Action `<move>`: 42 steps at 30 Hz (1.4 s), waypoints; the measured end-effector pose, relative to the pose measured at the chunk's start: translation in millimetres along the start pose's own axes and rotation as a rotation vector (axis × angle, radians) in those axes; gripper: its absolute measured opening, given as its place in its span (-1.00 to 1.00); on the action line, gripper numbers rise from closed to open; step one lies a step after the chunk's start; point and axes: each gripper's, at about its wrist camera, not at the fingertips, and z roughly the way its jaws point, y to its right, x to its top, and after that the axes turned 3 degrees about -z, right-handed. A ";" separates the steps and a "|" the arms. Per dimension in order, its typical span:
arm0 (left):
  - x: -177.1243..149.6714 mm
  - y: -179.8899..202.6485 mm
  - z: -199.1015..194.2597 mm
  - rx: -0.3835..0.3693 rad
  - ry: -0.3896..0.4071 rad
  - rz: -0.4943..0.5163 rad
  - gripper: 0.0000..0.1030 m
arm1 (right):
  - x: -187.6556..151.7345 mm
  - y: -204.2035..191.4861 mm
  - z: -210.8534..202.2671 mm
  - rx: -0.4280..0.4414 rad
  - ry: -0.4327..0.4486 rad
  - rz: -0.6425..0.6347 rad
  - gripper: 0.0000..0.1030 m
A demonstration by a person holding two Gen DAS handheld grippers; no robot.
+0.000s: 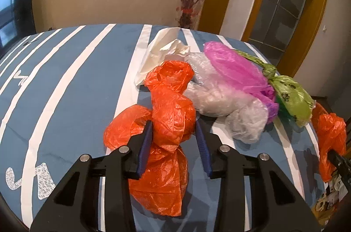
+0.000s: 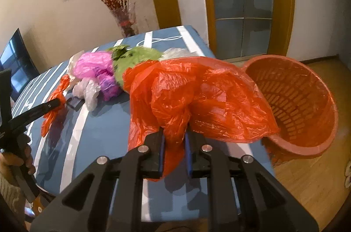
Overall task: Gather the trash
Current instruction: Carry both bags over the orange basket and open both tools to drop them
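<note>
My left gripper [image 1: 173, 128] is open, its jaws on either side of a crumpled orange plastic bag [image 1: 169, 113] lying on the blue striped tablecloth [image 1: 65, 100]. My right gripper [image 2: 174, 136] is shut on a second, larger orange bag [image 2: 197, 96] and holds it above the table's right edge, next to an orange plastic basket [image 2: 302, 105] that stands off the table. That held bag also shows at the right edge of the left wrist view [image 1: 331, 140]. The left gripper's bag shows in the right wrist view [image 2: 54, 105].
A pile of bags lies past the left gripper: white [image 1: 162, 52], clear [image 1: 219, 96], pink [image 1: 234, 69] and green [image 1: 291, 96]. A vase of red branches [image 1: 188, 10] stands behind the table. A television [image 1: 15, 10] is at the left, a glass door [image 2: 241, 2] at the right.
</note>
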 end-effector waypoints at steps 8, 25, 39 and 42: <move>4.6 11.4 -9.4 -0.028 0.025 0.007 -0.33 | 4.7 21.8 -8.5 -0.025 0.027 0.037 -0.69; 15.3 99.9 -60.2 -0.216 0.115 0.116 -0.33 | 17.0 71.3 -24.6 -0.087 0.093 0.104 -0.69; 0.0 221.9 -46.8 -0.385 0.065 0.256 -0.33 | 28.1 148.6 -47.3 -0.187 0.160 0.203 -0.69; -4.5 249.9 -39.2 -0.416 0.047 0.288 -0.33 | 29.0 162.6 -48.1 -0.200 0.165 0.224 -0.69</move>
